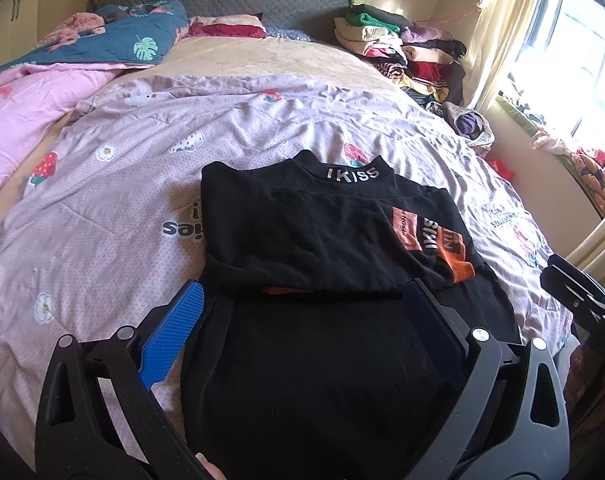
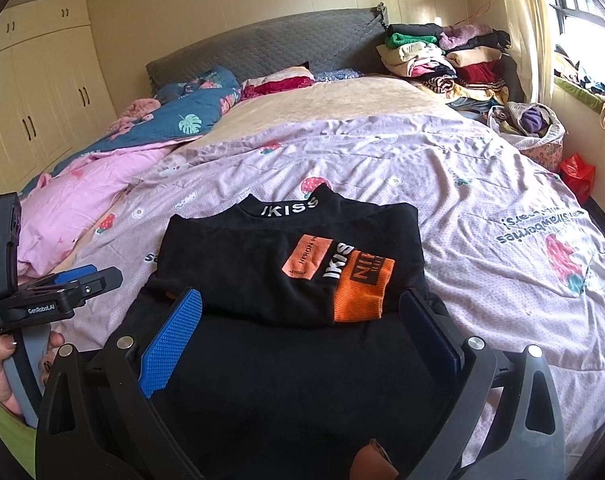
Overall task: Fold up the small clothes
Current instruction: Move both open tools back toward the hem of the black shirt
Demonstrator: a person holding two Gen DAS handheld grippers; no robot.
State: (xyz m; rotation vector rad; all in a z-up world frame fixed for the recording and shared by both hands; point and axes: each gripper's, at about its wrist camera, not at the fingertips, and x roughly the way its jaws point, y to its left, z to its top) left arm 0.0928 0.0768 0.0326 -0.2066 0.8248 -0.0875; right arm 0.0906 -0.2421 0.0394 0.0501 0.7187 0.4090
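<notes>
Covering most of both views is the bed point(image 1: 262, 64), spread with a lilac strawberry-print quilt point(image 1: 142, 184); a grey headboard point(image 2: 270, 44) stands at its far end and cream wardrobe doors point(image 2: 30, 92) line the wall to the left. A heap of folded clothes point(image 2: 442, 60) is stacked in the far right corner by the window point(image 1: 574, 48), and a blue leaf-print blanket point(image 1: 134, 40) lies bunched near the pillows. The task item — a black top point(image 1: 302, 232) with an orange patch point(image 2: 362, 284) and a lettered collar — lies flat on the quilt near the front edge, sleeves folded inward over its body. The left gripper point(image 1: 302, 312) hovers above the top's lower half, fingers spread wide, gripping nothing. The right gripper point(image 2: 302, 312) is likewise spread — empty, above the same lower half.
</notes>
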